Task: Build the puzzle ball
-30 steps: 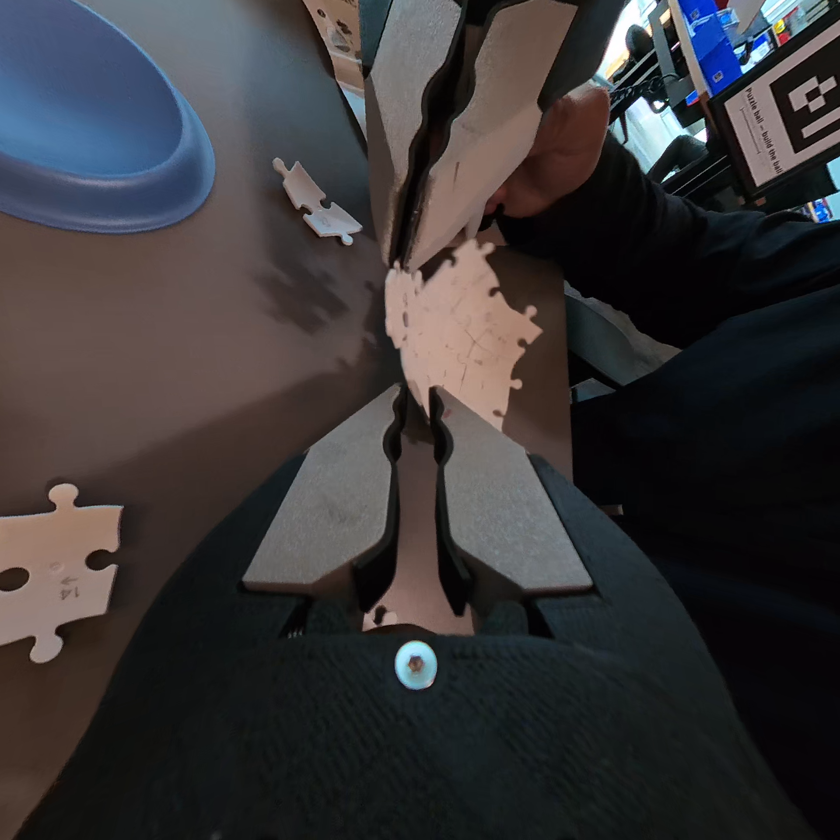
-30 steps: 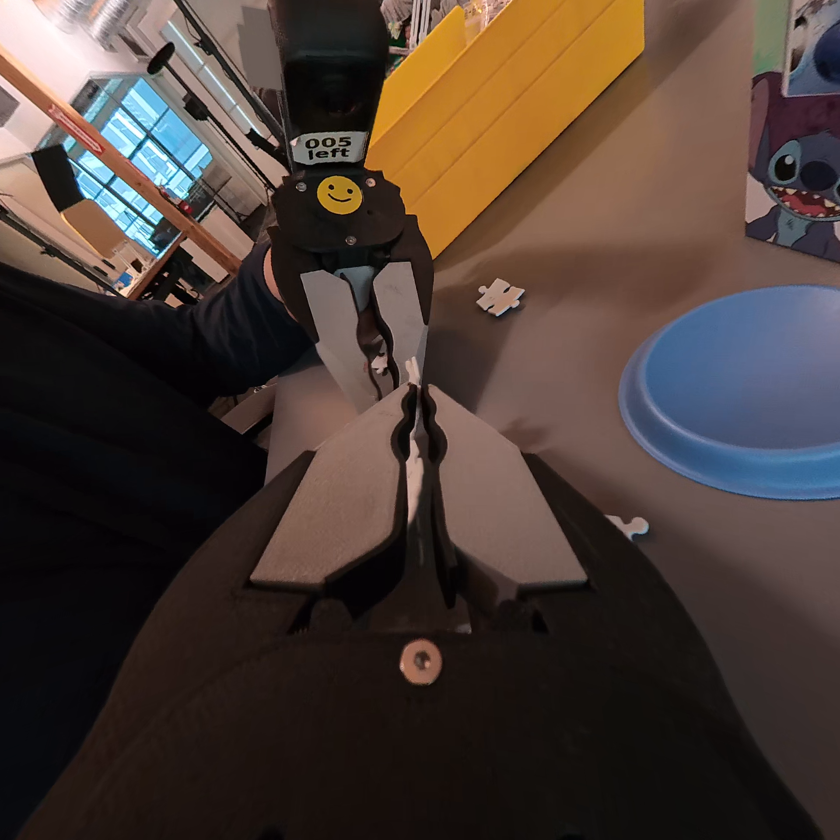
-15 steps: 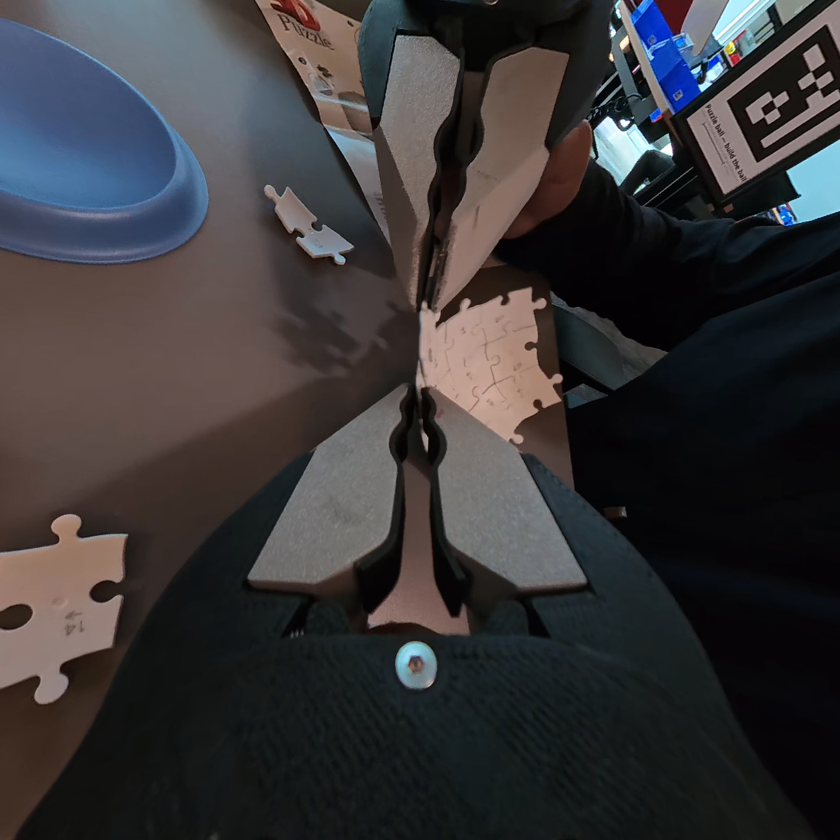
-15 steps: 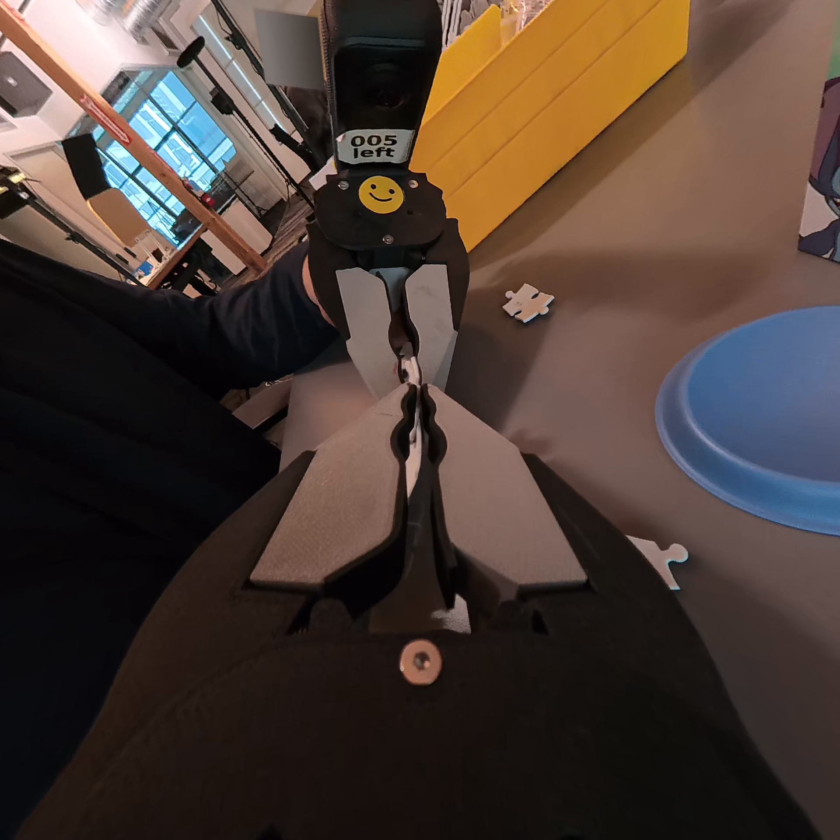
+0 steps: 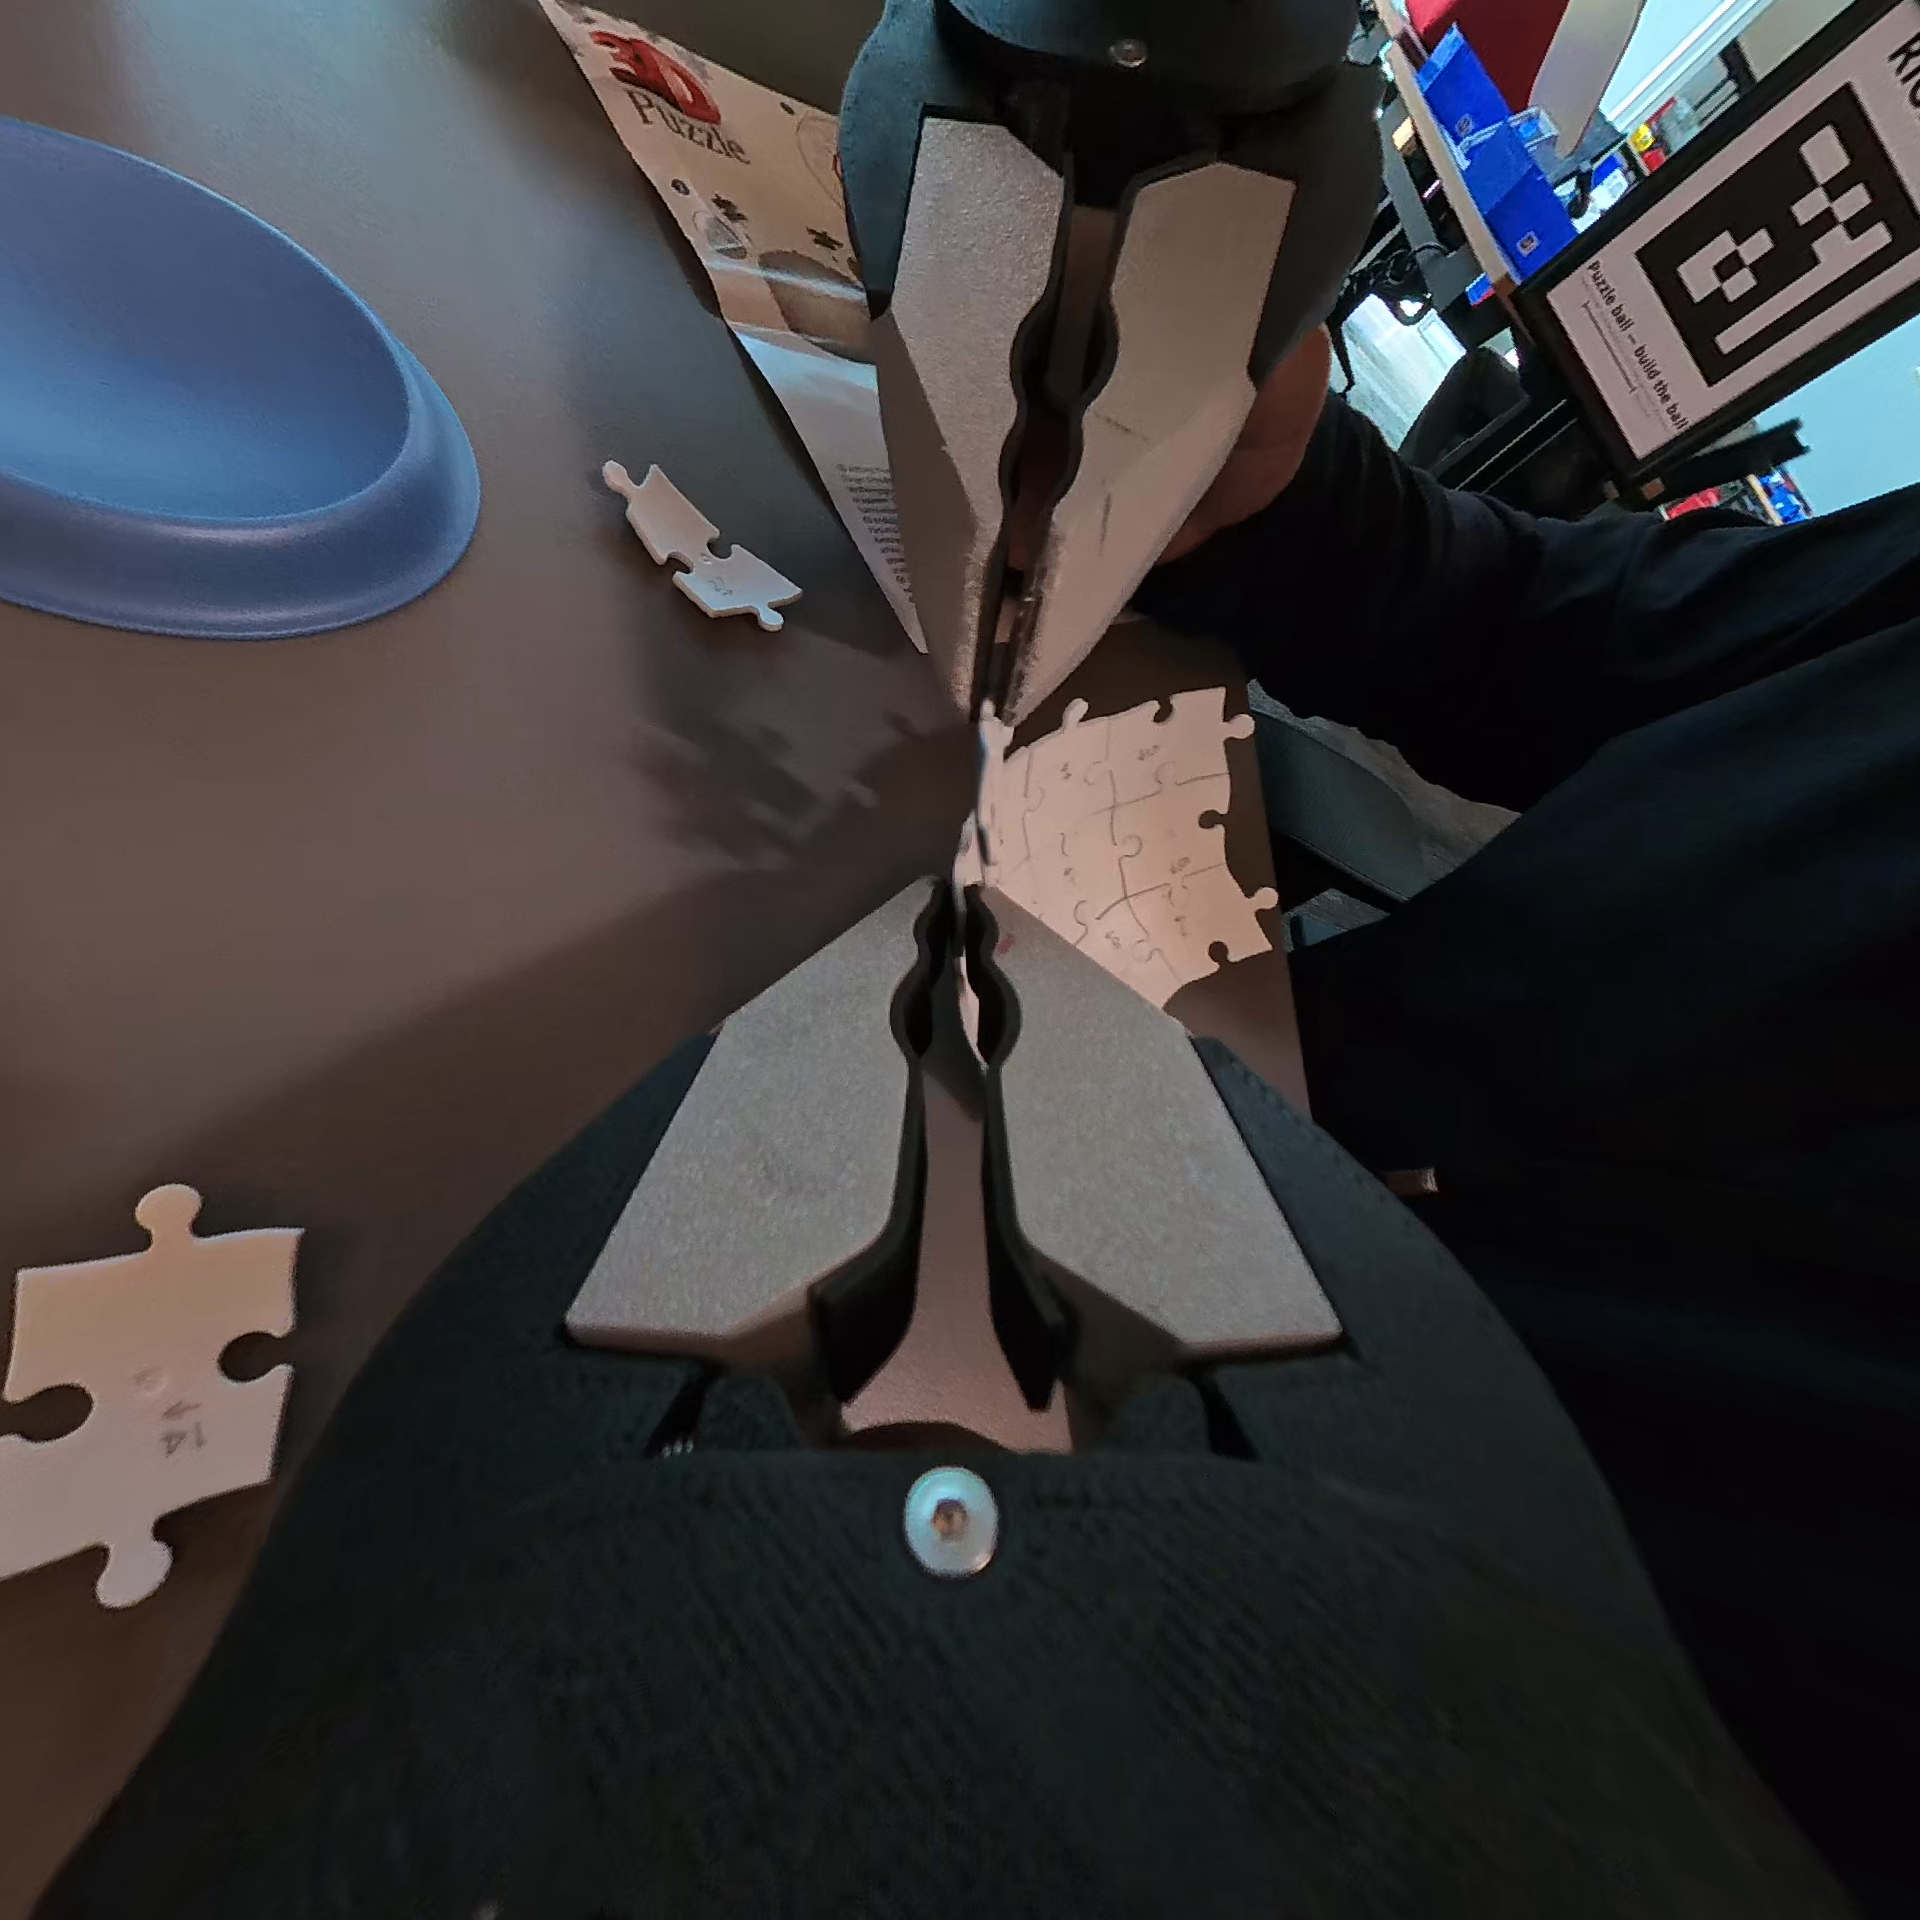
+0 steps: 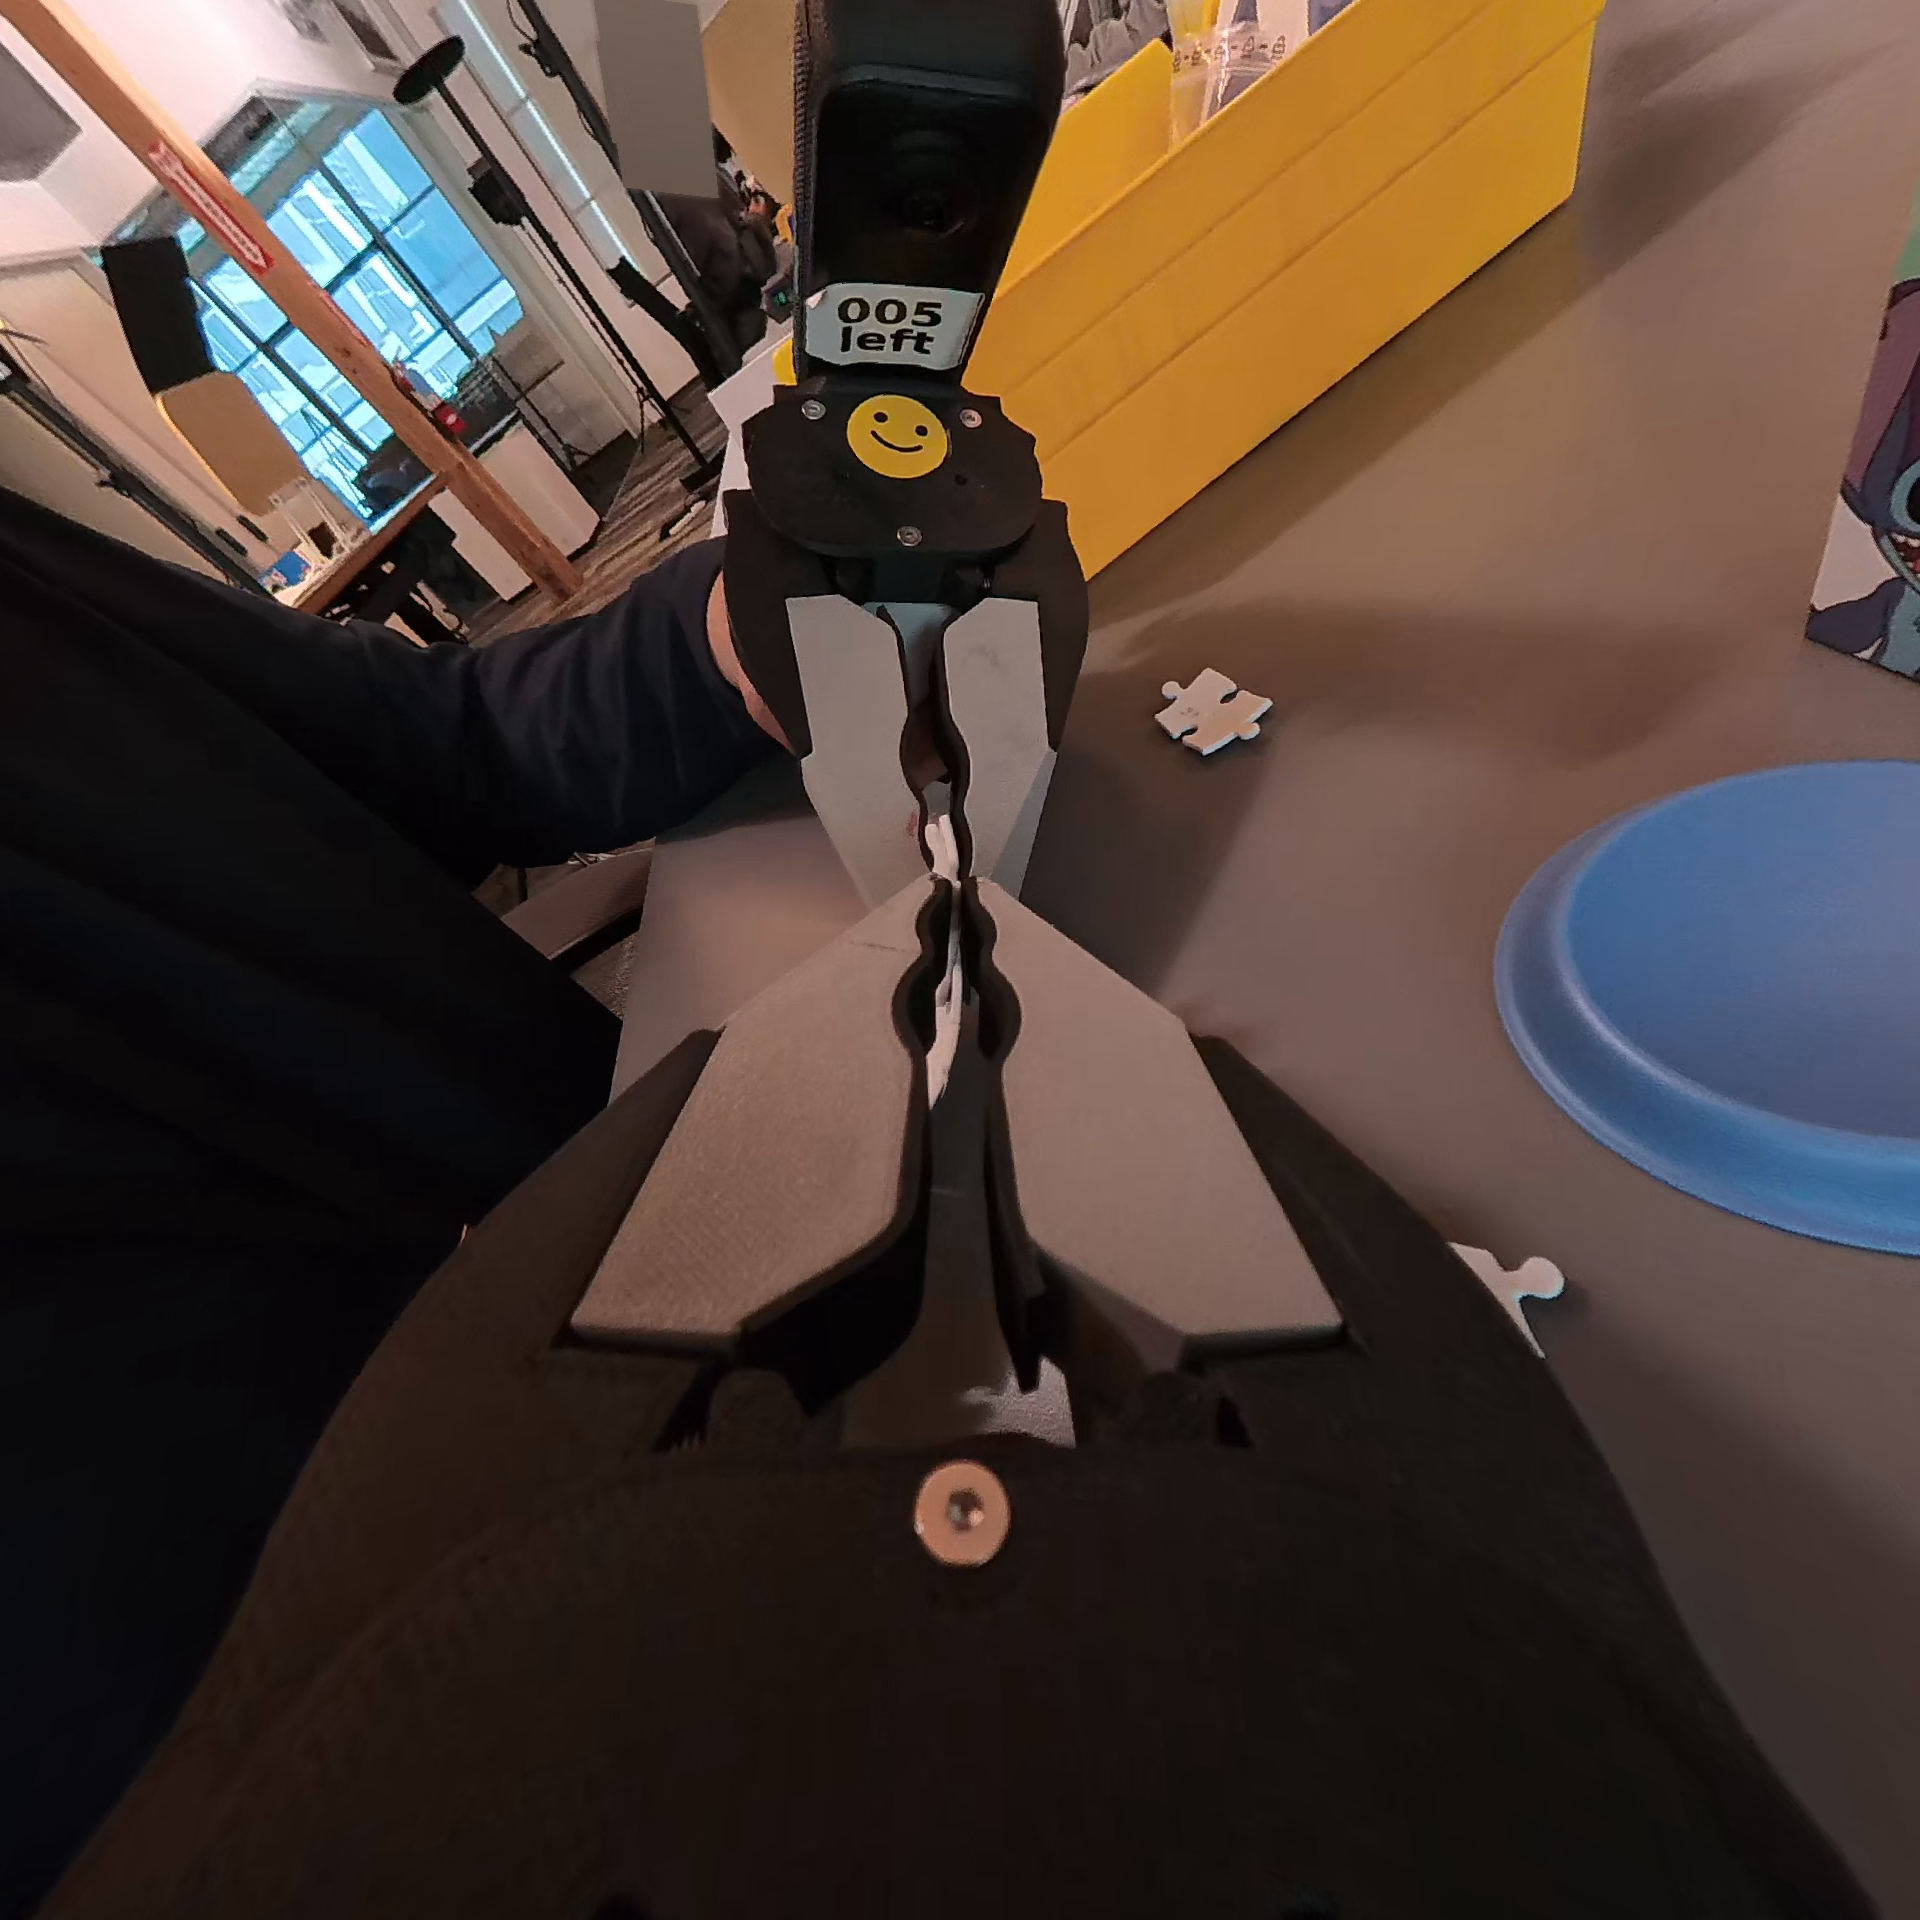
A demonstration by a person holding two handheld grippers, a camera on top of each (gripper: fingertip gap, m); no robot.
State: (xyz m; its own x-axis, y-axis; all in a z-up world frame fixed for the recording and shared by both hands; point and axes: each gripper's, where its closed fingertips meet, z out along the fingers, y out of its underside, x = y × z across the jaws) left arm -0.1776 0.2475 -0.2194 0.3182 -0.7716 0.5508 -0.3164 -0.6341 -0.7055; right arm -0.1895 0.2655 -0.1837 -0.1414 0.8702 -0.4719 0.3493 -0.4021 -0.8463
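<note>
Two handheld grippers meet tip to tip above a dark brown table (image 5: 312, 935), sharing a white, curved puzzle-ball panel (image 5: 1122, 831) of several interlocked pieces held in the air between them. The left gripper (image 5: 961, 904) has its fingers drawn narrow, pinching the panel's near edge; the right gripper (image 5: 992, 686), reaching in from the far side, is likewise pinched onto the opposite edge, the panel showing edge-on between its pads in the right wrist view (image 6: 951, 935). The step in hand appears to be pressing or aligning a joint in this panel, and doing it well likely means keeping both grips firm near the seam, pushing straight along the panel's curve instead of twisting it, and keeping the assembly clear of the tabletop so that no locked tab springs loose. Counted from largest to smallest: one table; one long yellow bin (image 6: 1299, 239) at the far edge; one blue dish (image 5: 208, 436); one printed instruction sheet (image 5: 748, 208); one picture card with a blue cartoon figure (image 6: 1881, 499); two grippers; one assembled panel; one joined pair of pieces (image 5: 707, 551) beside the dish; and one single loose piece (image 5: 145, 1382) near the left gripper.
</note>
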